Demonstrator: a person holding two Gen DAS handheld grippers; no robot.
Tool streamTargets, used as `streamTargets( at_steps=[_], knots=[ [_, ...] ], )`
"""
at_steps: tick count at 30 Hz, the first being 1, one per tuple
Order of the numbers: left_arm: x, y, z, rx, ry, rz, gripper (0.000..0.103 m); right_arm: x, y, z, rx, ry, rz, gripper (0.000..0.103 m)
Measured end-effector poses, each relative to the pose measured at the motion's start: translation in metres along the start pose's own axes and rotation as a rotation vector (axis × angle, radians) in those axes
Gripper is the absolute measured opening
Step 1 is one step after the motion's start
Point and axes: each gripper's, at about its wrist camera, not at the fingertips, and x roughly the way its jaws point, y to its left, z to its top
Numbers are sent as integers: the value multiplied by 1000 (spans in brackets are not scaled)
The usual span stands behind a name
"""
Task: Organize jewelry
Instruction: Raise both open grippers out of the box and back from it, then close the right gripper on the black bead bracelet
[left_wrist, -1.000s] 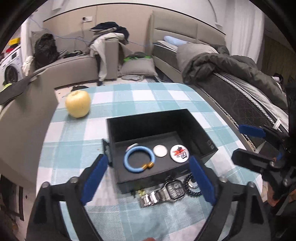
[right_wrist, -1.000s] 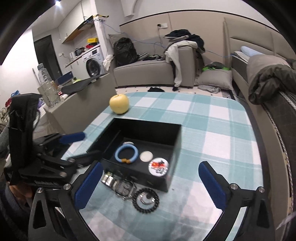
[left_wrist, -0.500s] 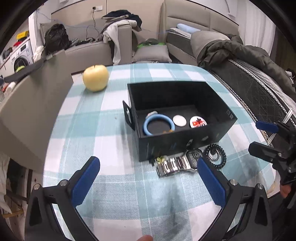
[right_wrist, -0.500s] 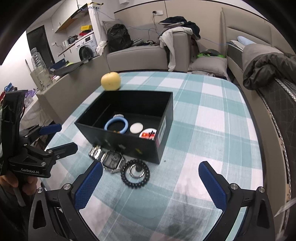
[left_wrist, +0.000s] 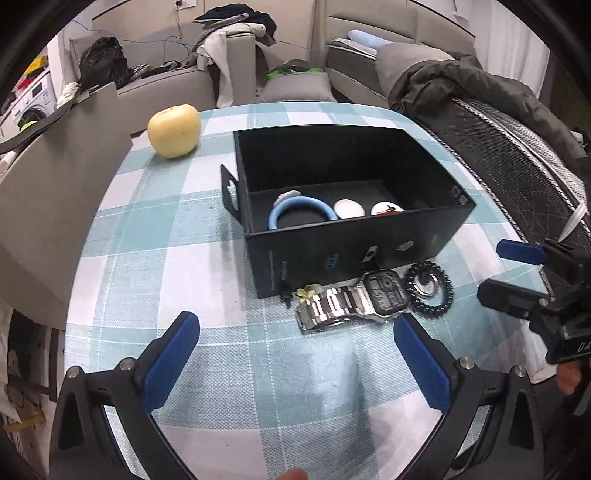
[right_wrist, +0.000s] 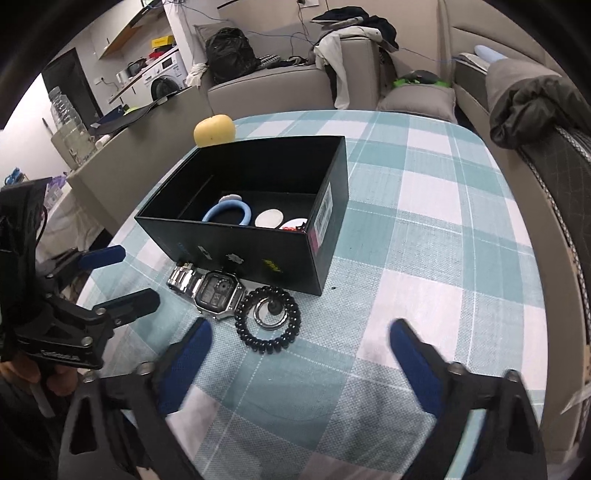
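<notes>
An open black box (left_wrist: 354, 254) (right_wrist: 243, 251) stands on the checked tablecloth. Inside lie a blue bangle (left_wrist: 299, 210) (right_wrist: 229, 212), a white disc (left_wrist: 348, 208) (right_wrist: 269, 218) and a red-printed badge (left_wrist: 386, 209) (right_wrist: 293, 224). In front of the box lie a steel digital watch (left_wrist: 358, 297) (right_wrist: 210, 290), a black bead bracelet (left_wrist: 428, 288) (right_wrist: 267, 319) with a metal ring inside it, and a small flower earring (left_wrist: 304, 292). My left gripper (left_wrist: 295, 360) (right_wrist: 110, 275) is open and empty, just short of the watch. My right gripper (right_wrist: 299, 354) (left_wrist: 517, 271) is open and empty, just short of the bracelet.
A yellow apple (left_wrist: 174, 130) (right_wrist: 215, 130) sits behind the box to the left. A grey ledge (left_wrist: 48, 177) borders the table's left side and a bed with a dark coat (left_wrist: 480, 88) its right. A sofa with clothes (right_wrist: 332, 62) stands behind.
Both grippers have pulled back from above the box and dropped lower toward the table's near edge. The box and the jewelry have not moved.
</notes>
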Motion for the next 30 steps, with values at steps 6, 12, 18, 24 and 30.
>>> streamTargets(
  at_steps=[6, 12, 18, 24, 30],
  knots=[
    [0, -2, 0, 4, 1, -4, 102, 4, 4, -3, -19, 24, 28, 77],
    [4, -1, 1, -1, 12, -4, 102, 7, 4, -3, 1, 42, 66, 59],
    [7, 0, 2, -10, 21, -3, 102, 10, -1, -2, 31, 48, 54, 49],
    [10, -1, 2, -6, 31, -1, 102, 18, 0, -2, 26, 71, 42, 36],
    [10, 0, 2, -4, 31, -1, 102, 26, 2, 0, 21, 83, 26, 28]
  ],
)
